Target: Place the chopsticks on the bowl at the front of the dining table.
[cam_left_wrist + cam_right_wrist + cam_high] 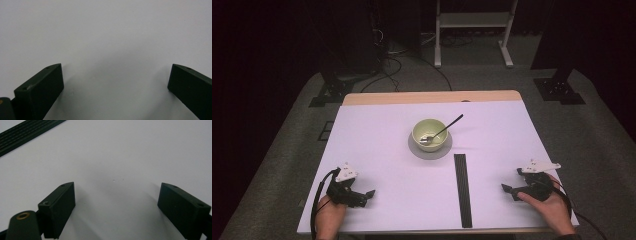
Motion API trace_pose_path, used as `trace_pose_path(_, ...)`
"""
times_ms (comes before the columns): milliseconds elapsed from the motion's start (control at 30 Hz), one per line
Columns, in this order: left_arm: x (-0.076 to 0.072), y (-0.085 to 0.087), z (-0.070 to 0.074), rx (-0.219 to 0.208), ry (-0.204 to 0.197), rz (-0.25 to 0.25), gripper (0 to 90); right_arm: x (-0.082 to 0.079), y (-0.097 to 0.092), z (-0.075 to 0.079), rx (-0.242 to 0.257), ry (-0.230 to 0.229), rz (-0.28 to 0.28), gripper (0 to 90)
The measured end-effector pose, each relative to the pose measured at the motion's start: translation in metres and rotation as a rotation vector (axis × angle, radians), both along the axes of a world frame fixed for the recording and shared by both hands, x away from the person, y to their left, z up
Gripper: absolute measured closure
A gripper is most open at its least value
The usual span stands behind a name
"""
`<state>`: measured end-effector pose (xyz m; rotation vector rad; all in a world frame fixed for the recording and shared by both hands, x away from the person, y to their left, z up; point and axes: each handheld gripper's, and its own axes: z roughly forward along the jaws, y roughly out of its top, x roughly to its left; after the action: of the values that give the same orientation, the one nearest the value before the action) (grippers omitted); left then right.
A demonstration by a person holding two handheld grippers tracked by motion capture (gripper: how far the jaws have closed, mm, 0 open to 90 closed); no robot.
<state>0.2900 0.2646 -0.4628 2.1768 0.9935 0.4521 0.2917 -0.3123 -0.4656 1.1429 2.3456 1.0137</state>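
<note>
A pale green bowl [430,133] stands on a grey round saucer [430,150] at the table's middle, with a metal spoon [443,130] leaning in it, handle pointing to the back right. My left gripper [368,195] rests near the front left of the white table, held by a hand, jaws pointing right. In the left gripper view its jaws [115,82] stand wide apart over bare white surface. My right gripper [507,190] rests near the front right, jaws pointing left. Its jaws [116,200] are open too, nothing between them.
A black ribbed strip [462,189] lies lengthwise between the bowl and the front edge, left of the right gripper, also seen as the black ribbed strip [27,131]. The white table [382,150] has a wooden back edge. Beyond it are dark stands, cables and a white frame.
</note>
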Motion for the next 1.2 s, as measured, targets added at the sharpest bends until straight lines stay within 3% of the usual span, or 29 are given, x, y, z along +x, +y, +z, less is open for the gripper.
trace_pose_path(700,0.000,0.000,0.000,-0.003,0.001,0.007,0.0,0.001,0.002,0.002,-0.007,0.011,-0.011,13.1)
trace_pose_path(1200,0.000,0.000,0.000,-0.003,0.001,0.007,0.0,0.003,0.013,0.011,0.043,0.010,0.016,13.1)
